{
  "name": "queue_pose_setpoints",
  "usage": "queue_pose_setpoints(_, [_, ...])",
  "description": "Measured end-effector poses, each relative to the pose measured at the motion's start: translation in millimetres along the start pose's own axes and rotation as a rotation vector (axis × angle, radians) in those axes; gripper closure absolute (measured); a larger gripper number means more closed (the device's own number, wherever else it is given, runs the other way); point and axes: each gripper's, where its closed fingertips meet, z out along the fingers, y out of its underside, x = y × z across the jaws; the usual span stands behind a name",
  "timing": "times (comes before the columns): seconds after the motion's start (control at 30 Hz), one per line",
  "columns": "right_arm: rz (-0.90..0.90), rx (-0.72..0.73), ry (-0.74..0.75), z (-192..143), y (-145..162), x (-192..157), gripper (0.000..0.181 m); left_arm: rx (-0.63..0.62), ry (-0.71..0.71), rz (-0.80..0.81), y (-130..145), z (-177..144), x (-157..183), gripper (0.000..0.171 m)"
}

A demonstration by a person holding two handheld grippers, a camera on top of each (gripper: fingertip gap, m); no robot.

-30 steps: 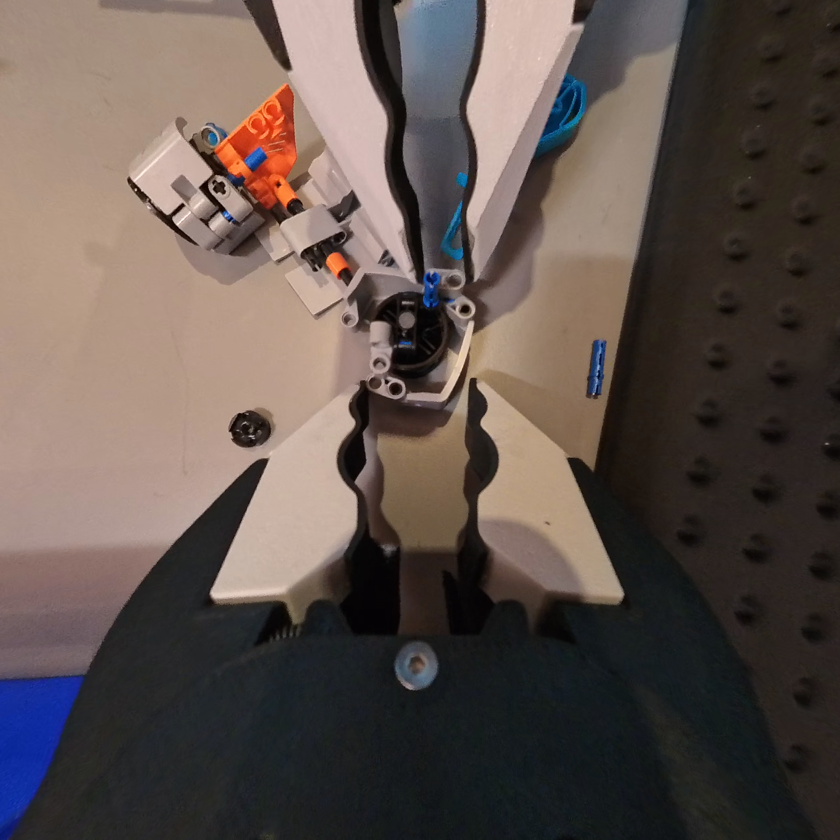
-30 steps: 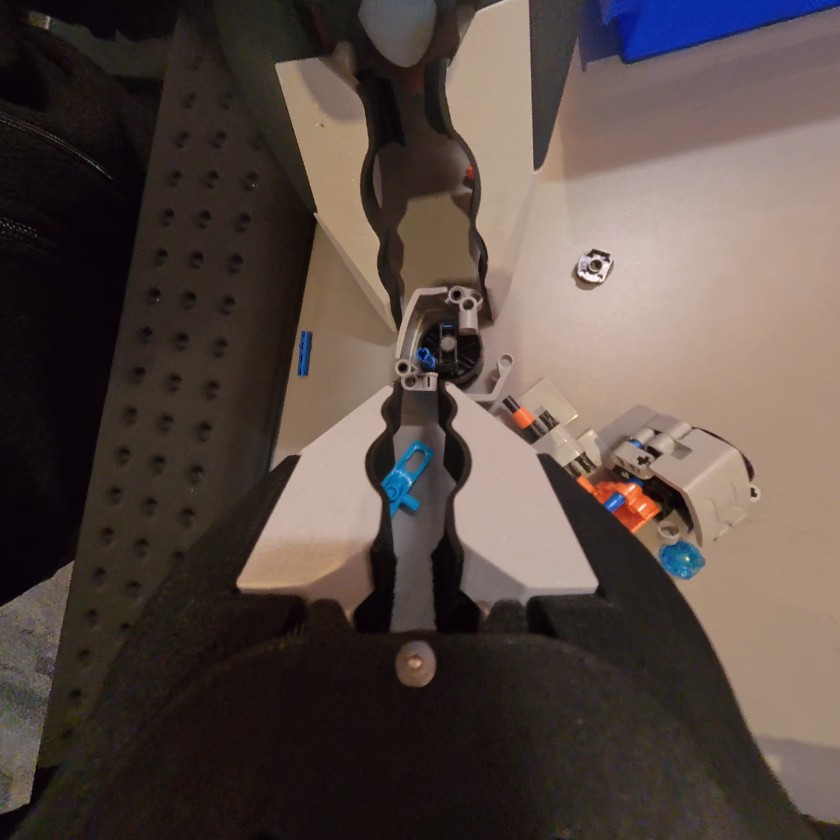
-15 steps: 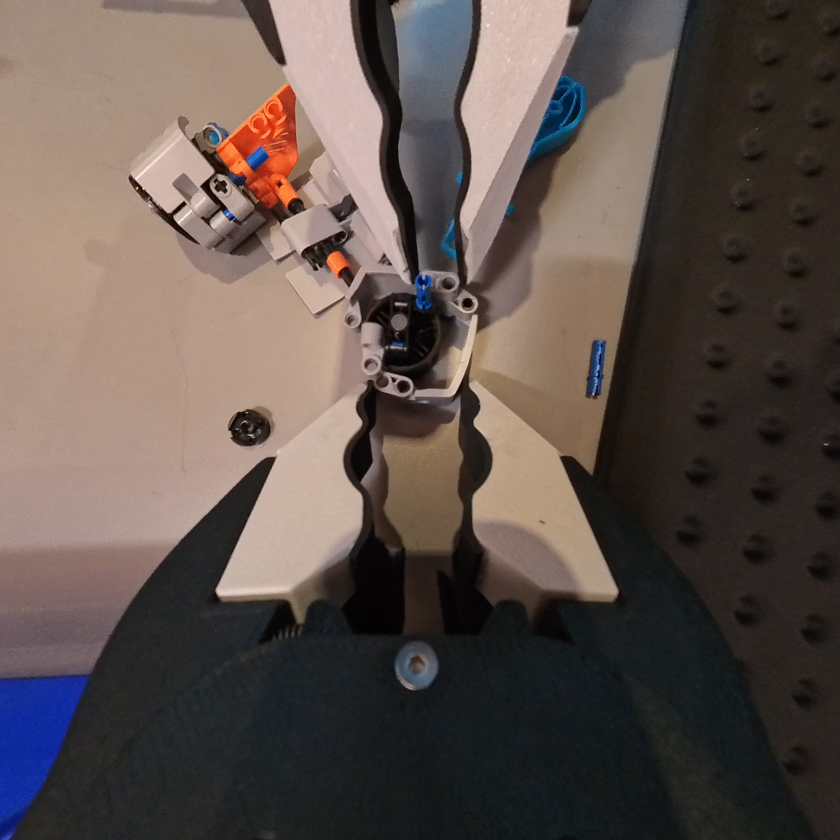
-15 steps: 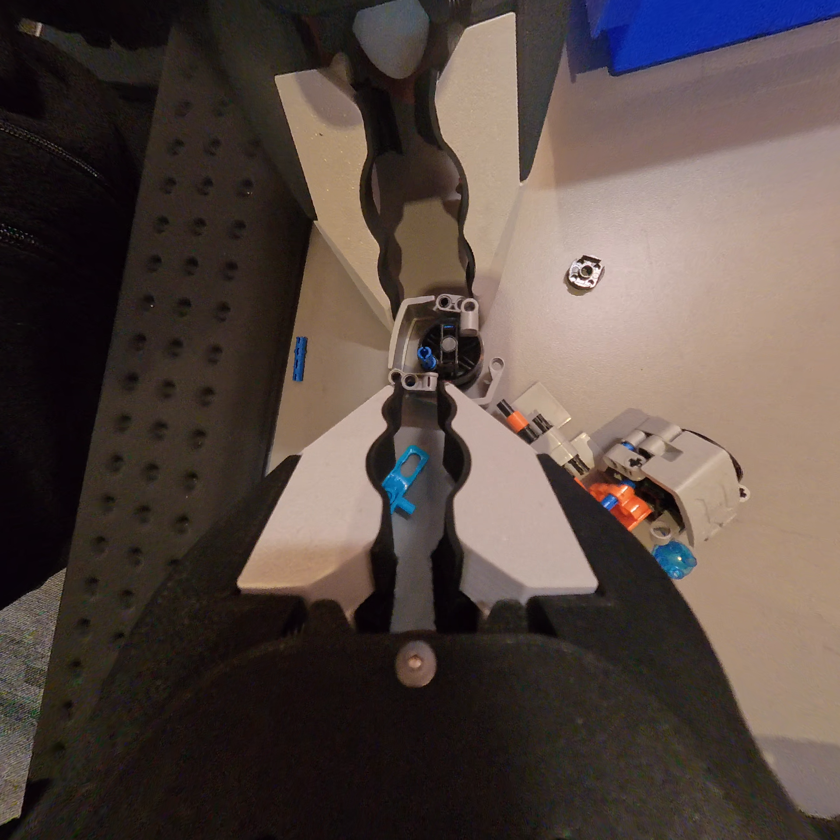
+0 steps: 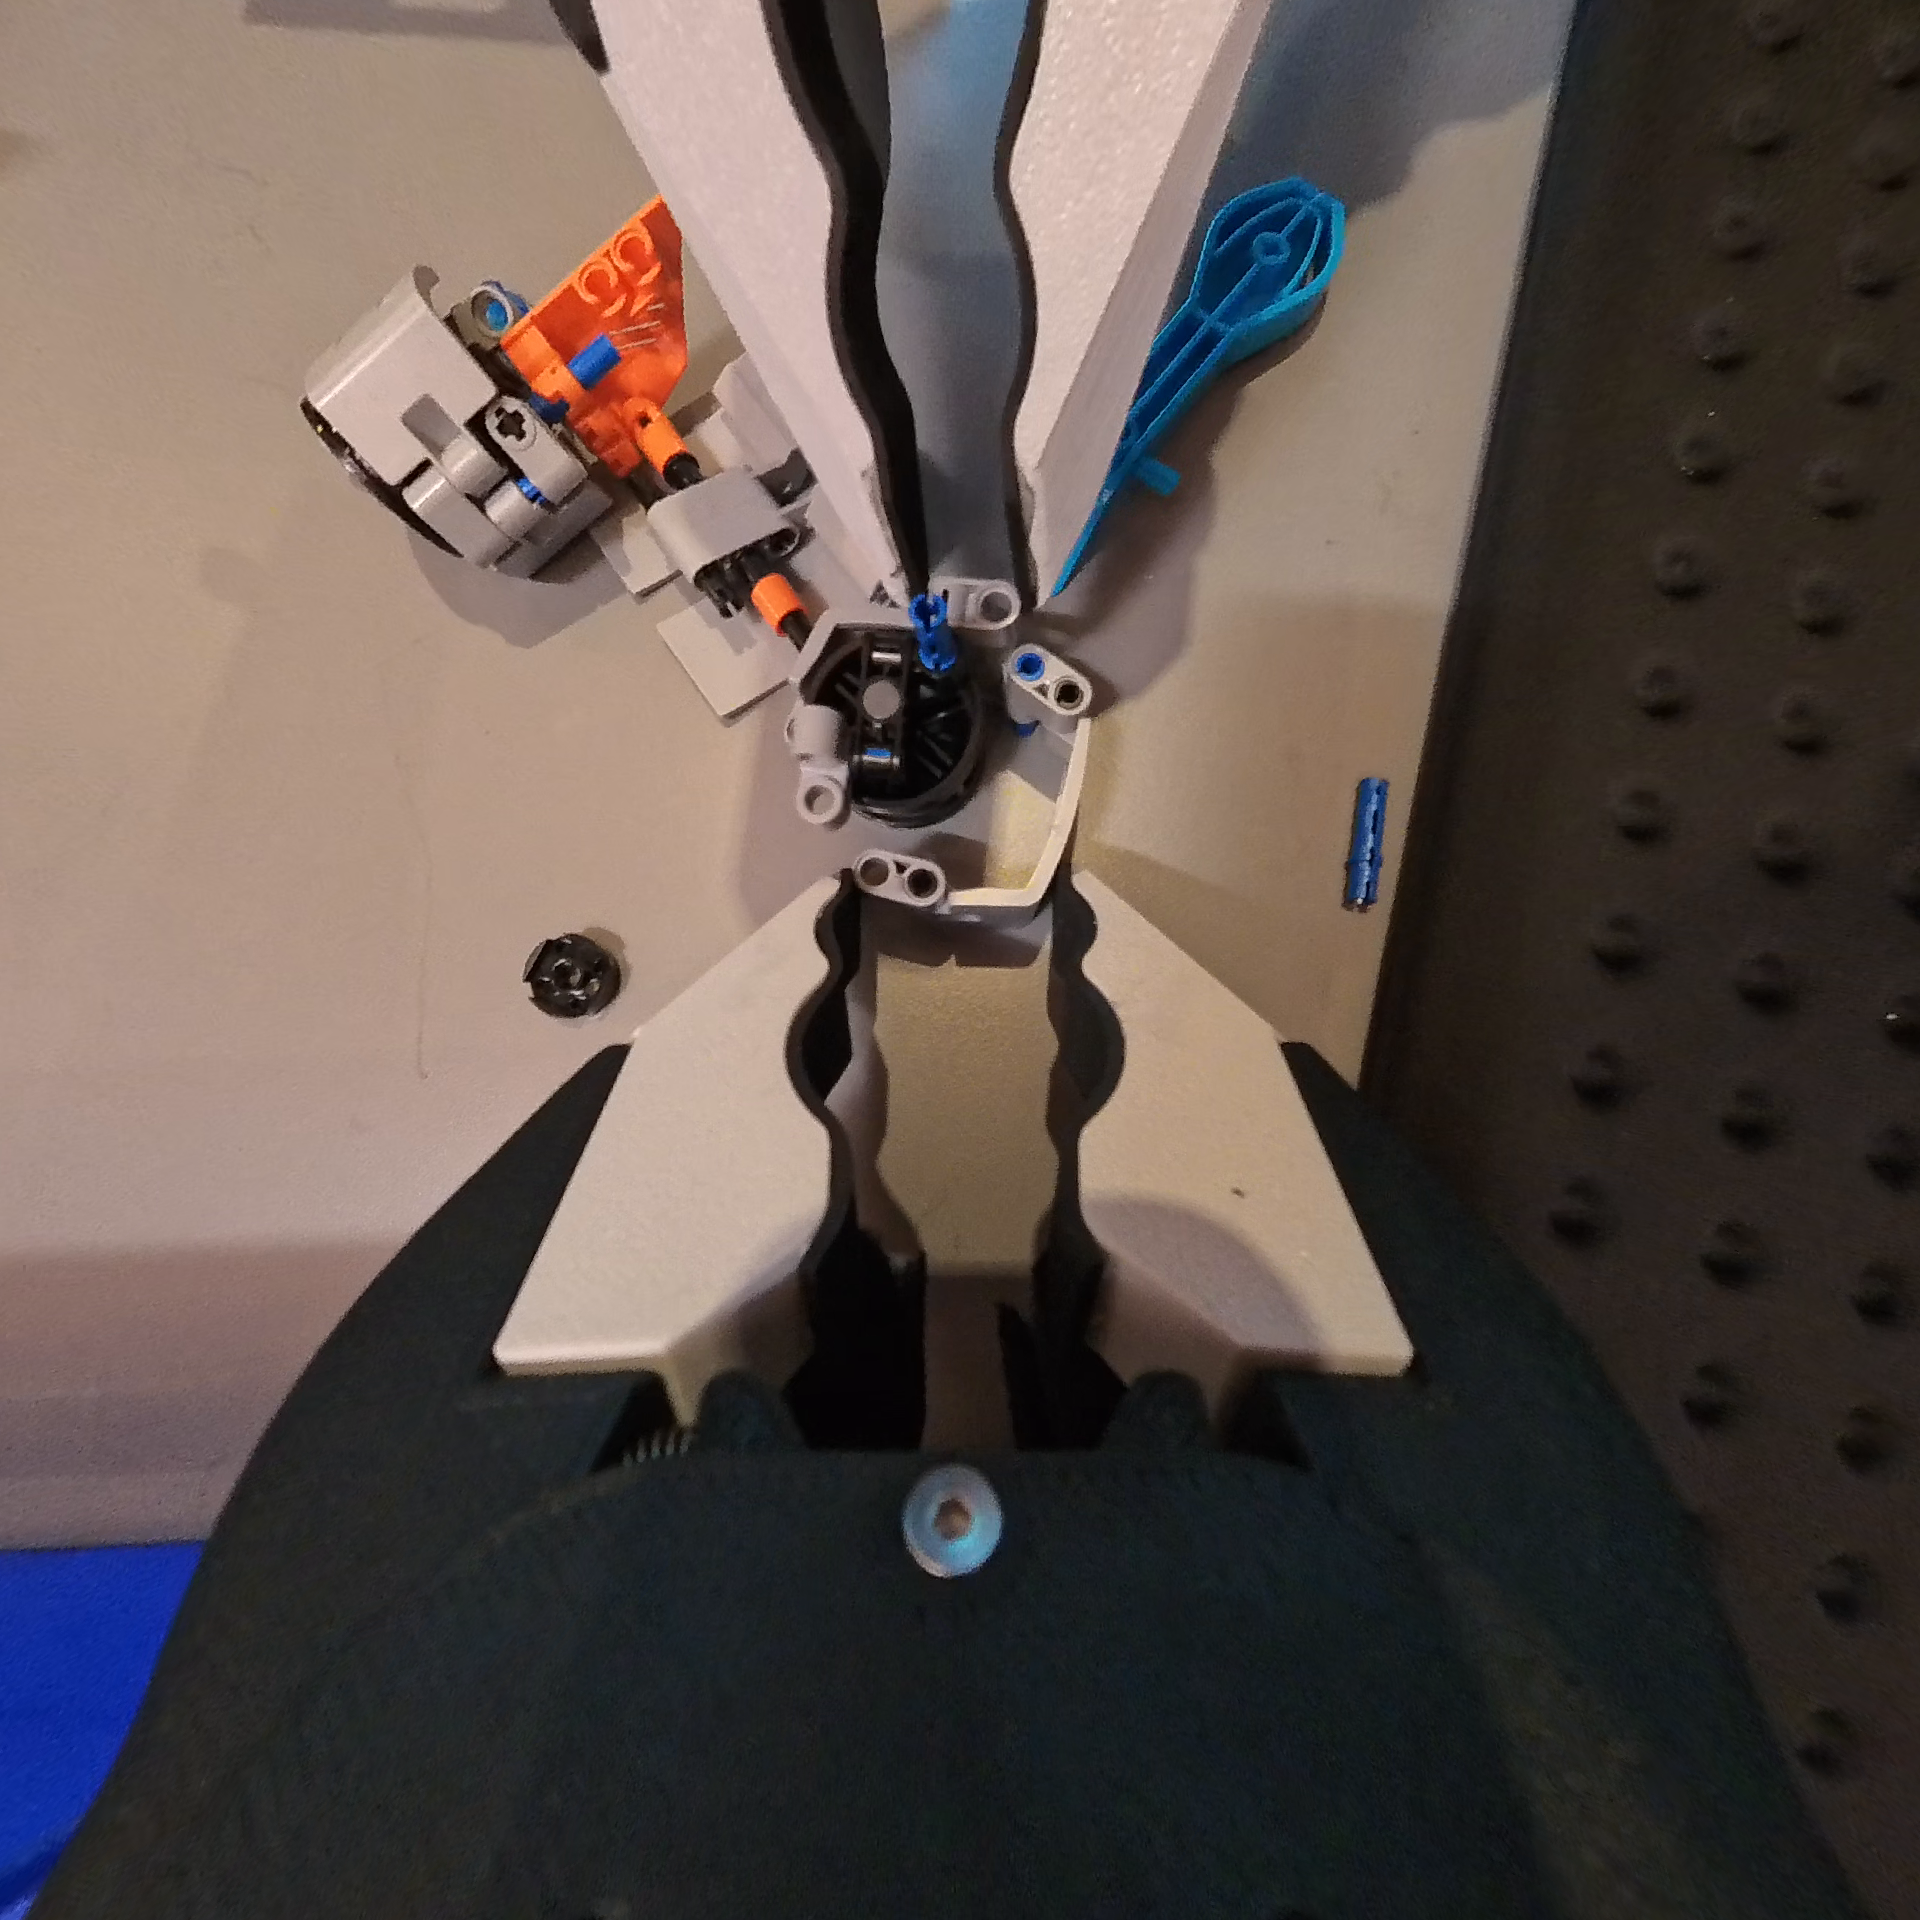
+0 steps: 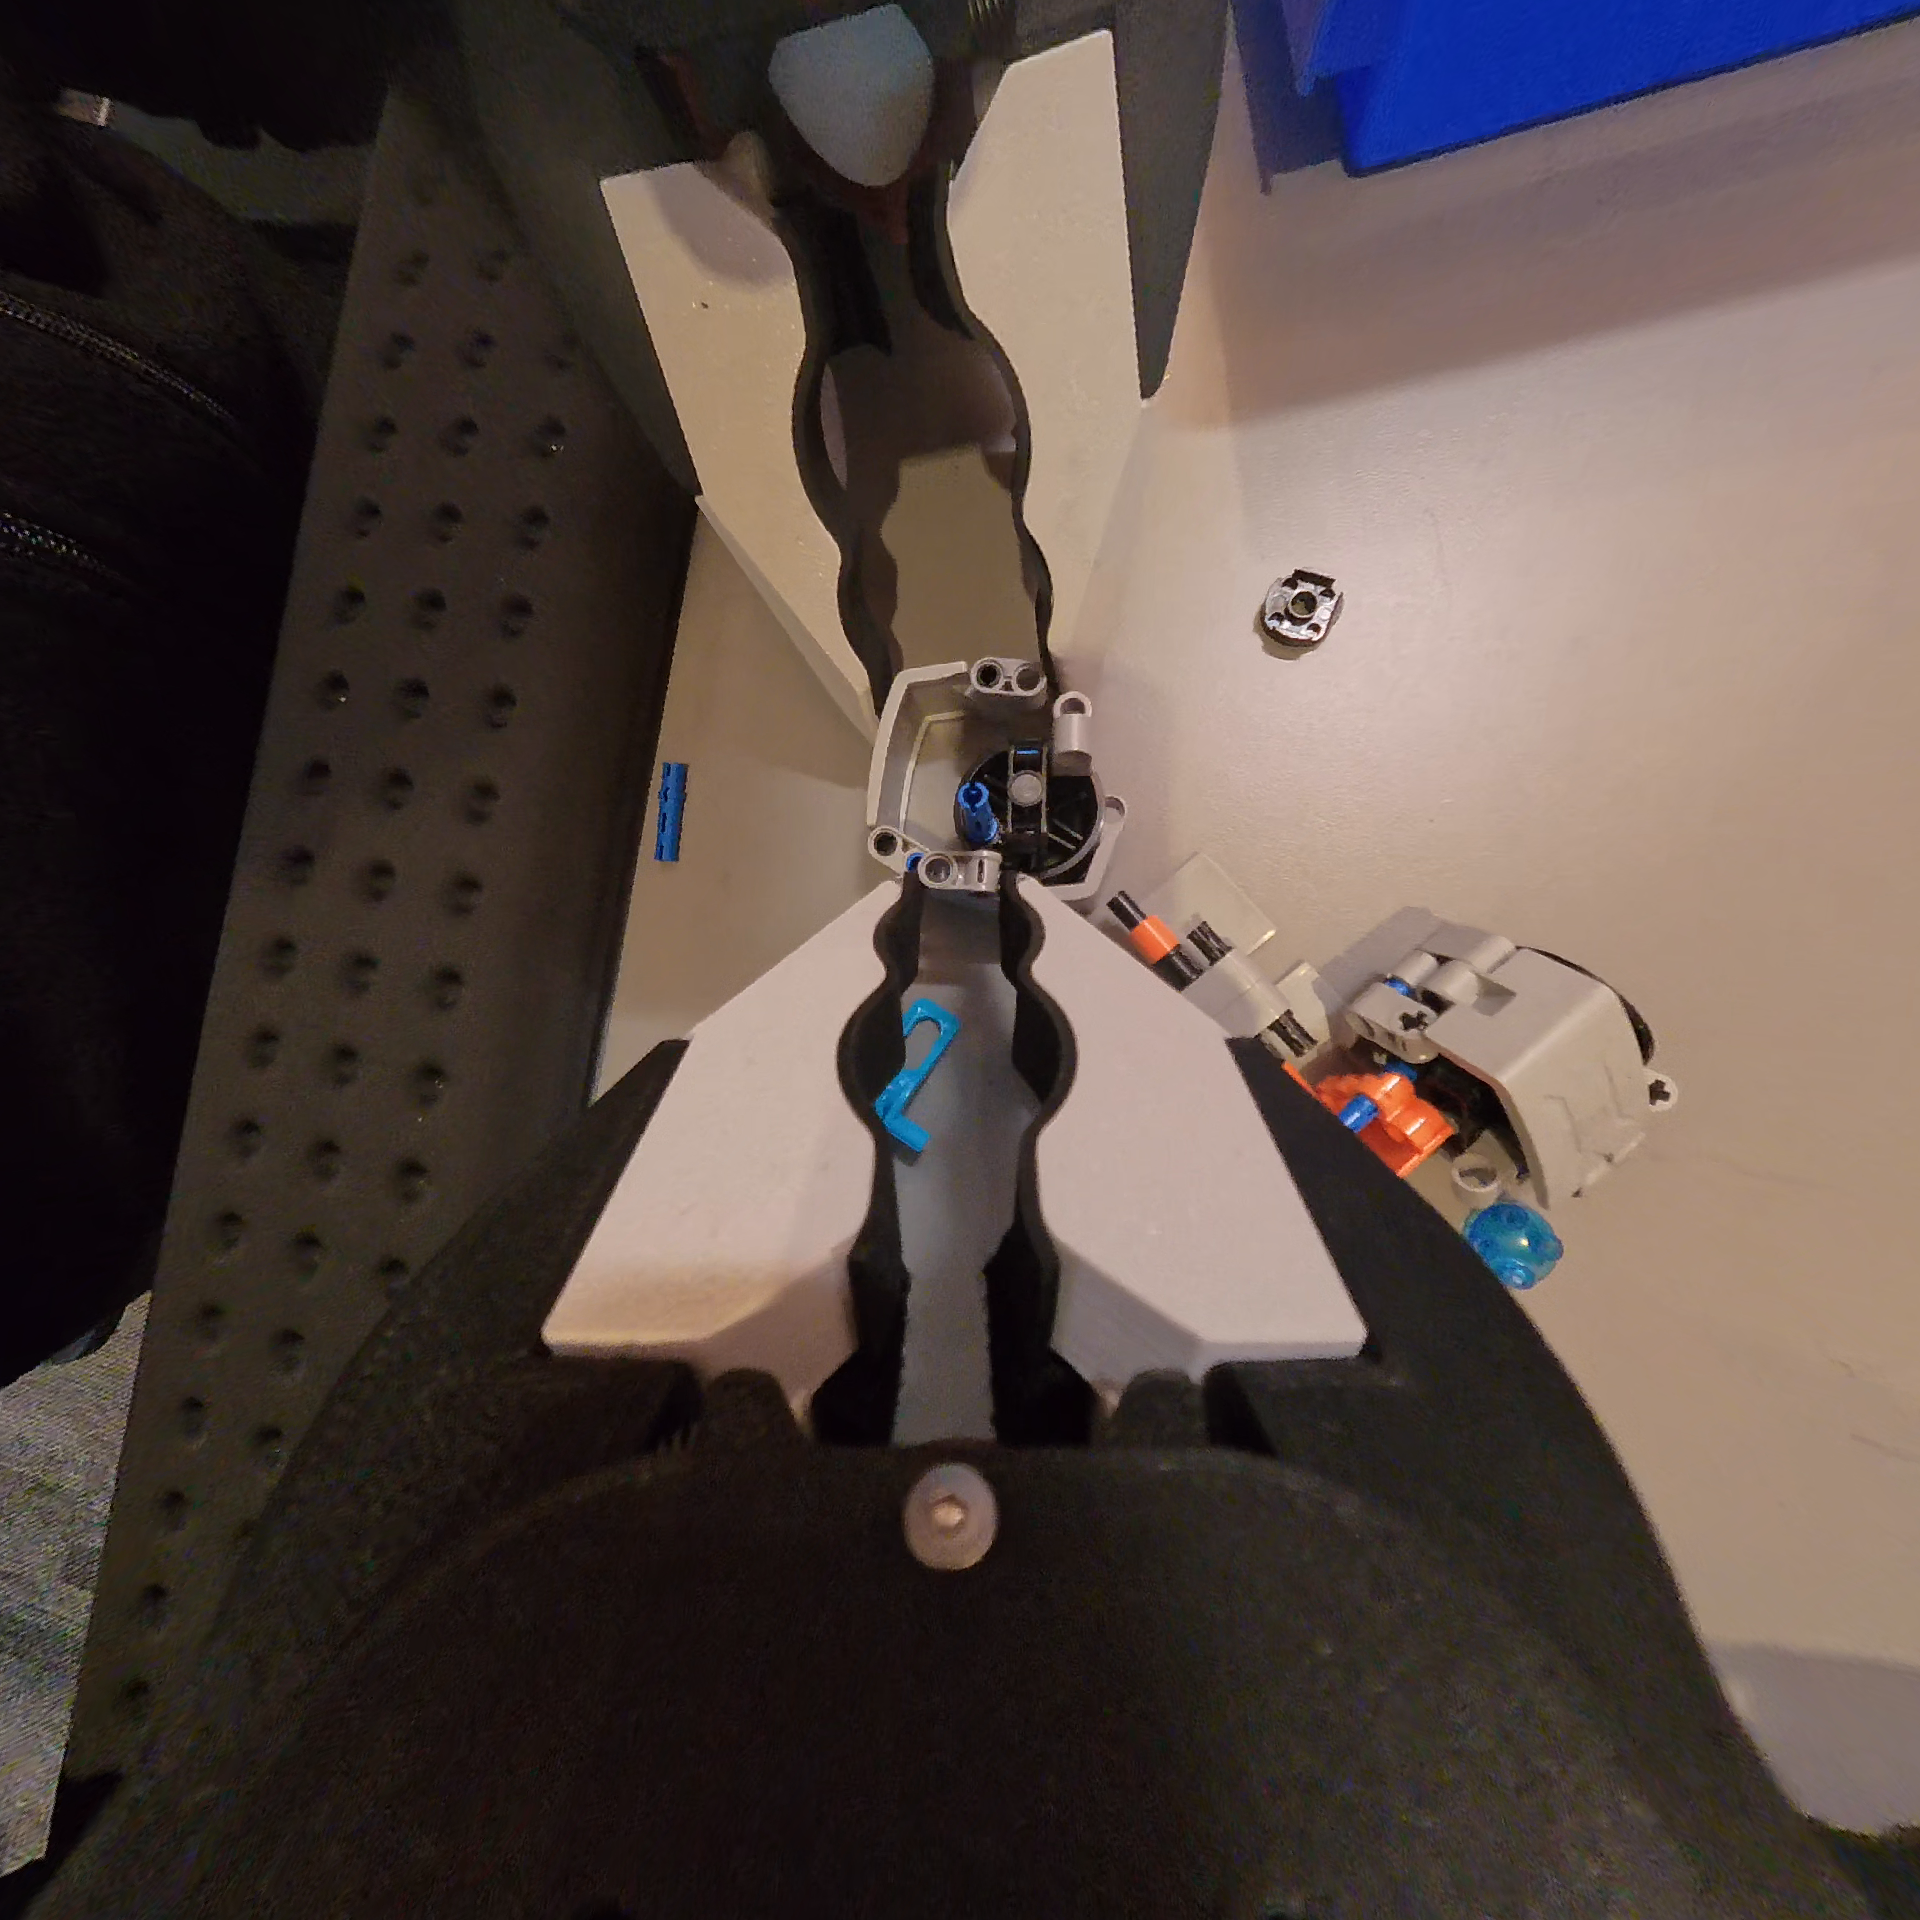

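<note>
Two claws meeting tip to tip on a grey-and-black brick assembly point(image 5: 914, 748) above the beige tabletop point(image 5: 260, 779): left claw point(image 5: 951, 899) pinching its curved grey panel, right claw point(image 6: 961, 873) pinching a small grey connector; no legible writing

Grey and black brick assembly point(image 5: 914, 727) is hard moulded plastic with a slight sheen, and the orange panel point(image 5: 613, 343) and teal piece point(image 5: 1226, 343) look glossier. Table point(image 5: 260, 779) is smooth, matt beige; the dark mat point(image 5: 1714, 831) beside it is matt with a dimpled texture. Left gripper point(image 5: 951, 899) and right gripper point(image 6: 961, 883) have matt, faintly grainy grey plastic fingers, black wavy rubbery linings on the jaws, rough matt black bodies and a shiny metal screw point(image 5: 951, 1532).
</note>
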Motion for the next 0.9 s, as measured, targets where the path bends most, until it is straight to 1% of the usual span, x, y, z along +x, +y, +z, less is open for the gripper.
queue_pose_setpoints(0.7, [-0.009, 0.034, -0.004, -3.1, -4.4, 0.5, 0.169, 0.002, -0.006, -0.005, 1.4, -1.4, -2.1, 0.137])
queue_pose_setpoints(0.9, [0.002, 0.007, -0.032, 1.7, 2.1, -1.8, 0.169, 0.003, -0.006, -0.006, 1.5, -1.5, -2.3, 0.137])
